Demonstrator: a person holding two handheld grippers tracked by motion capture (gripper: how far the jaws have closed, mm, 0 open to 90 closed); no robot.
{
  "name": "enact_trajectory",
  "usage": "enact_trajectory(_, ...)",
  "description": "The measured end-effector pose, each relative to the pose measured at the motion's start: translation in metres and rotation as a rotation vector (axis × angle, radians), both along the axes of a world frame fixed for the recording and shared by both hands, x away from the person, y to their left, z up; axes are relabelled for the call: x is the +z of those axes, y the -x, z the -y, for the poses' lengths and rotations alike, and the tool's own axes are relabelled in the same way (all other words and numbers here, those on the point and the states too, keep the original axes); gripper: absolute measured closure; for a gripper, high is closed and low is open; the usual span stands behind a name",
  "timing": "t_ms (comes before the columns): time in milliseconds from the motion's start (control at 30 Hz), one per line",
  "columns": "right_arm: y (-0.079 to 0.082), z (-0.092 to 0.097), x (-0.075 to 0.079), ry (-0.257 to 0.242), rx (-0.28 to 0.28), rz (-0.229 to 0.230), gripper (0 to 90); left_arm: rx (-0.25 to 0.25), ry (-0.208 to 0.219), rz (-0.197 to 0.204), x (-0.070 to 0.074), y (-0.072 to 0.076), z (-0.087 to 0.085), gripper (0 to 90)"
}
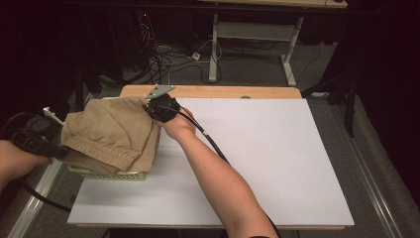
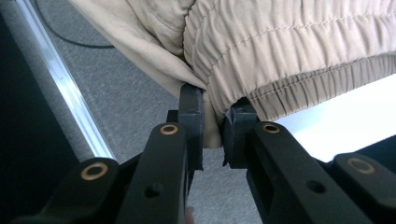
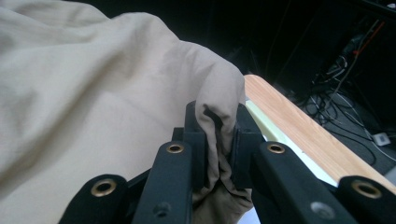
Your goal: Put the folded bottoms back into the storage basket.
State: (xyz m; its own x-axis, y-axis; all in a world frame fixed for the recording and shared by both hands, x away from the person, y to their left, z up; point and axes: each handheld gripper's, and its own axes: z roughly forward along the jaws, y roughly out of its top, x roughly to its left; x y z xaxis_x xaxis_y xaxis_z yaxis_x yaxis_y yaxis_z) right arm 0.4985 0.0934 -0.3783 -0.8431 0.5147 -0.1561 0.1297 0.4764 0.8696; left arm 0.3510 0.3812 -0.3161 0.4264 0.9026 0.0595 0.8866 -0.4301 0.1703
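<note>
A folded tan garment with an elastic waistband (image 1: 111, 134) lies over a pale basket (image 1: 106, 174) at the table's left edge. My left gripper (image 1: 63, 148) is at its left end, shut on a fold of the tan cloth (image 2: 243, 51) beside the waistband; the cloth is pinched between its pads (image 2: 212, 128). My right gripper (image 1: 151, 110) is at the garment's far right corner, shut on a bunched fold (image 3: 219, 126) of the same tan fabric (image 3: 93, 107).
The white table top (image 1: 247, 158) spreads to the right, with a wooden strip (image 1: 213, 91) along its far edge. A metal rail (image 2: 70, 88) and grey floor lie left of the table. Cables and a desk frame (image 1: 218, 44) stand beyond it.
</note>
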Motion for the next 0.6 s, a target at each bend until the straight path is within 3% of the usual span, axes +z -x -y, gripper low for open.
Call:
enact_trajectory(300, -0.018, -0.001, 0.005, -0.014, -0.042, -0.006, 81.1, 0.034, 0.008, 0.092, 0.000, -0.003, 0.006, 78.5)
enact_trajectory(400, -0.020, -0.003, 0.000, -0.009, -0.044, -0.026, 80.8, 0.033, 0.013, 0.056, -0.014, -0.004, 0.006, 78.1)
enact_trajectory(600, -0.023, -0.011, -0.021, 0.055, -0.055, -0.053, 78.7, -0.006, -0.016, 0.002, -0.035, 0.000, 0.012, 74.4)
